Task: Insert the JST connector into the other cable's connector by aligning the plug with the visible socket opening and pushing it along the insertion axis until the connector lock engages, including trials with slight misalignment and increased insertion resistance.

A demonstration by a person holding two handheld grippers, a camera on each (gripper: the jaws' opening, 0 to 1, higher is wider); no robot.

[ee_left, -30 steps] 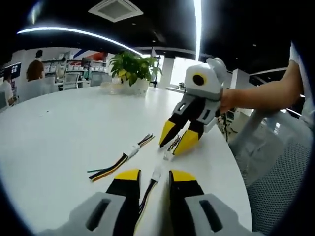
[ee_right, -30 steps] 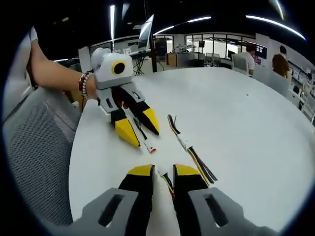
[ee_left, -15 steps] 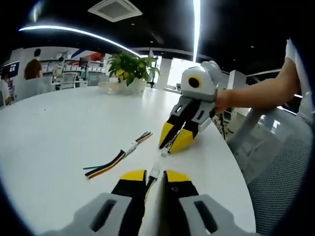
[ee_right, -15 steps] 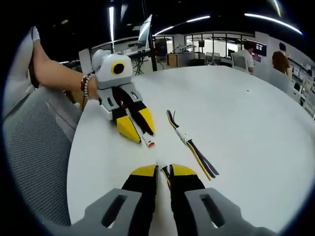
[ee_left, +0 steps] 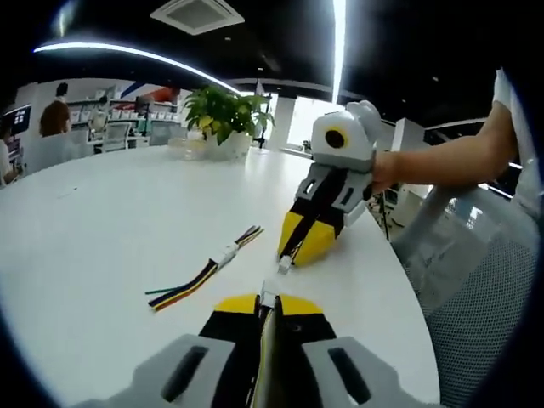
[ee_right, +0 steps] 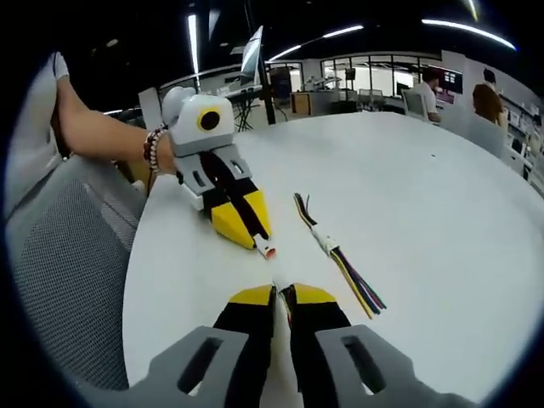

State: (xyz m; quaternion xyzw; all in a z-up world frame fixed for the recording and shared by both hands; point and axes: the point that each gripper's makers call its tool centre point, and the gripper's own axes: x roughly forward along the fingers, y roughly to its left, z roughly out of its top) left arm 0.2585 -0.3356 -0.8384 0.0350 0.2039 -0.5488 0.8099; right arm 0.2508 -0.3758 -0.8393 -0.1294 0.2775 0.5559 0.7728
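Yellow-tipped jaws on both sides are closed down on thin wire leads, and that thin hold is where trouble is most likely to start. The left gripper [ee_left: 266, 304] clamps a cable whose small white connector [ee_left: 269, 294] pokes out just past the jaw tips; the right gripper [ee_right: 280, 295] pinches the other cable, whose white plug [ee_left: 285, 264] shows in the left gripper view at the tip of the facing jaws. In the right gripper view the left one's connector [ee_right: 267, 249] appears pale with a reddish end. The two housings sit just apart, nose to nose above the white table [ee_left: 102, 221], not yet mated. Since each is held by its wires behind the housing, either connector could probably swivel under push, so a slight tilt might jam the plug against the socket rim or bend the pins. Extra force would likely make the leads slip through the jaws. A spare multicoloured cable [ee_right: 338, 262] lies beside them, well clear of the insertion line.
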